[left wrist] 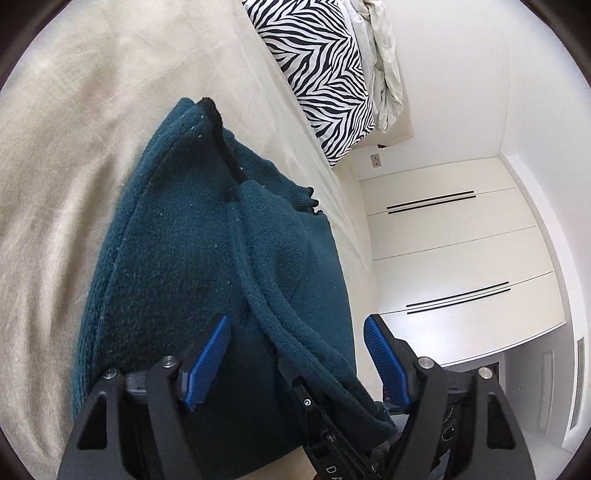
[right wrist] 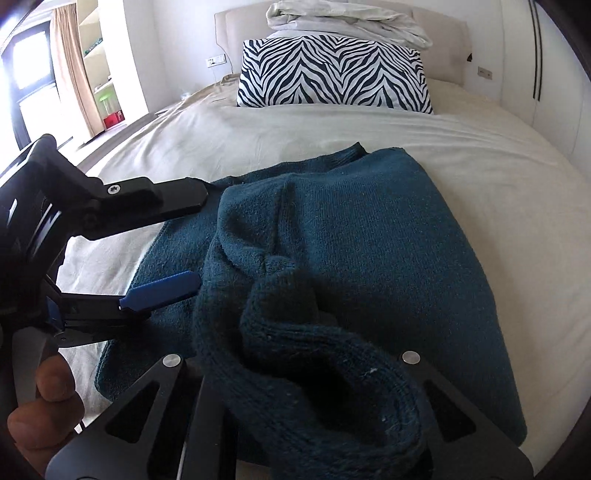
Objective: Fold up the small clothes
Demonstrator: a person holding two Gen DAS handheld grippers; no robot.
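A dark teal knit sweater lies partly folded on the beige bed sheet. My left gripper hovers low over its near edge, jaws wide open. A thick fold of the knit runs between the blue pads without being pressed. In the right wrist view the sweater spreads across the bed, and a bunched-up part rises to my right gripper and hides its fingertips. That gripper is shut on this bunch. The left gripper shows at the left, open over the sweater's left edge.
A zebra-striped pillow leans against the headboard with a crumpled white duvet on top. White wardrobe doors stand beside the bed. A person's hand holds the left gripper's handle. Curtain and shelves lie far left.
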